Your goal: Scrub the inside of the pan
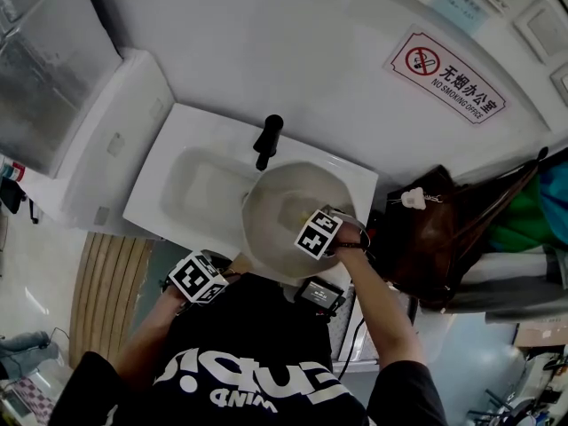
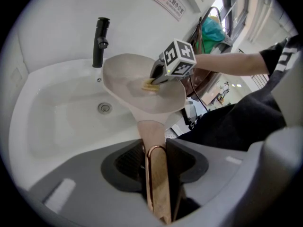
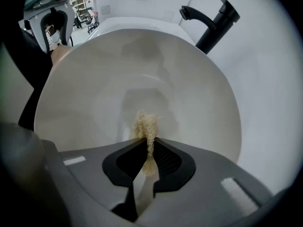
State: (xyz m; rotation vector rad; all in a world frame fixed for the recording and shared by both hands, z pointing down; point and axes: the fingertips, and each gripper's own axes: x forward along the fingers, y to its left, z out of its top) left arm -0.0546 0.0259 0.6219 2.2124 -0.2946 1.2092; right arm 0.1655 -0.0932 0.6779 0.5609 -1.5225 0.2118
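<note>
A beige pan point(image 1: 286, 213) is held tilted over the white sink point(image 1: 164, 185). Its wooden handle point(image 2: 158, 183), with a copper loop at the end, runs between the jaws of my left gripper point(image 2: 160, 174), which is shut on it. My right gripper point(image 3: 147, 150) is shut on a small straw-coloured loofah scrubber point(image 3: 146, 129). The scrubber's tip rests against the pan's inner bottom point(image 3: 137, 84). In the left gripper view, the right gripper point(image 2: 156, 79) reaches into the pan point(image 2: 137, 86) from the right with the yellow scrubber point(image 2: 150, 85) below it.
A black faucet point(image 1: 267, 140) stands behind the pan, at the sink's back edge. The drain point(image 2: 104, 108) lies in the basin under the pan's left side. A brown bag point(image 1: 435, 238) and cloths sit to the right. A no-smoking sign point(image 1: 448, 76) hangs on the wall.
</note>
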